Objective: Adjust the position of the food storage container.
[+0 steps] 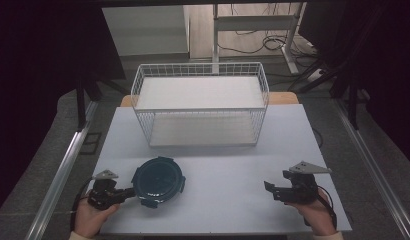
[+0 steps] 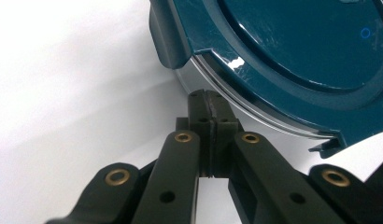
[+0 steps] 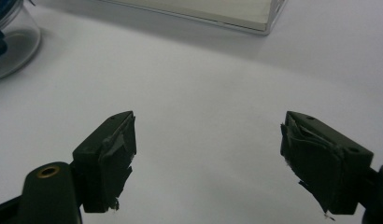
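A round clear container with a dark teal clip-on lid sits on the white table at the front left. My left gripper lies just left of it, pointing right. In the left gripper view its jaws are pressed together with nothing between them, the tips against the clear wall below the lid's rim. My right gripper rests at the front right, pointing left, well apart from the container. Its pads stand wide apart over bare table, and the container shows at the far left of that view.
A white wire basket with a white floor stands at the back middle of the table; its base edge shows in the right gripper view. The table's front edge runs just below both hands. Dark curtains and floor rails flank the table.
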The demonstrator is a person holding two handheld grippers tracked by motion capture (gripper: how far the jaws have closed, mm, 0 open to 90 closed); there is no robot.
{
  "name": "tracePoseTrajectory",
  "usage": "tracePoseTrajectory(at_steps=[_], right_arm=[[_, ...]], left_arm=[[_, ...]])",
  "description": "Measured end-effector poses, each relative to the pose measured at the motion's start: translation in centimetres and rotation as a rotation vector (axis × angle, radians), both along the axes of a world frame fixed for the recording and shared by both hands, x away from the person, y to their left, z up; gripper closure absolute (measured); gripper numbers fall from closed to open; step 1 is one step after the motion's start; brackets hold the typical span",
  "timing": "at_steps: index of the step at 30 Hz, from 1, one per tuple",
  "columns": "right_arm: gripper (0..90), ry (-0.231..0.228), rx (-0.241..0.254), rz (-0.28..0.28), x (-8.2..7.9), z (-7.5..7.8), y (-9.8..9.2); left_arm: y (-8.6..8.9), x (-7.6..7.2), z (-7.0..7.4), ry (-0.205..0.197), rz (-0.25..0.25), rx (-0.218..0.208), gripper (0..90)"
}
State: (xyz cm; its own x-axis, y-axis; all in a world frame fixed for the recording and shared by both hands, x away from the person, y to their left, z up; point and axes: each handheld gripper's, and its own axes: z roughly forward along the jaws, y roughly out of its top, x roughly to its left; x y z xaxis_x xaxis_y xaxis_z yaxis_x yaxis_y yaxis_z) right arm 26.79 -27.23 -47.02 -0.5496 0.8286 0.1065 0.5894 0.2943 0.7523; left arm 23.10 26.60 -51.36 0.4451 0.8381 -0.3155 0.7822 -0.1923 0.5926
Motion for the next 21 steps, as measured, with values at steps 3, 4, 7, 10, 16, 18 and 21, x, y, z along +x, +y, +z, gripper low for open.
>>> tracePoseTrajectory(at_steps=[3,4,7,10,16,18,21], right_arm=[[17.9,0.001,-0.002,0.003,0.0,0.0,0.0],[17.9,0.002,-0.002,0.003,0.0,-0.1,0.0],[17.9,0.004,-0.003,0.001,0.0,-0.1,0.0],[17.9,0.005,-0.002,0.001,0.0,-0.1,-0.1],[17.8,0.016,0.025,0.013,0.0,0.0,0.1],[17.8,0.017,0.023,0.015,0.0,0.0,0.1],[17.7,0.019,0.021,0.013,0.0,-0.1,0.1]], left_arm=[[-1.2,0.7,0.2,-0.006,-0.011,0.009,90.0],[-1.5,0.9,0.3,-0.005,-0.019,0.012,90.0],[-2.5,1.3,0.3,0.000,-0.041,0.013,90.0],[-3.3,1.7,0.4,0.003,-0.063,0.016,90.0],[-4.4,2.6,0.4,0.008,-0.076,0.007,90.0],[-4.9,2.8,0.5,0.007,-0.079,0.008,90.0],[-5.6,3.0,0.6,0.004,-0.089,0.009,90.0]])
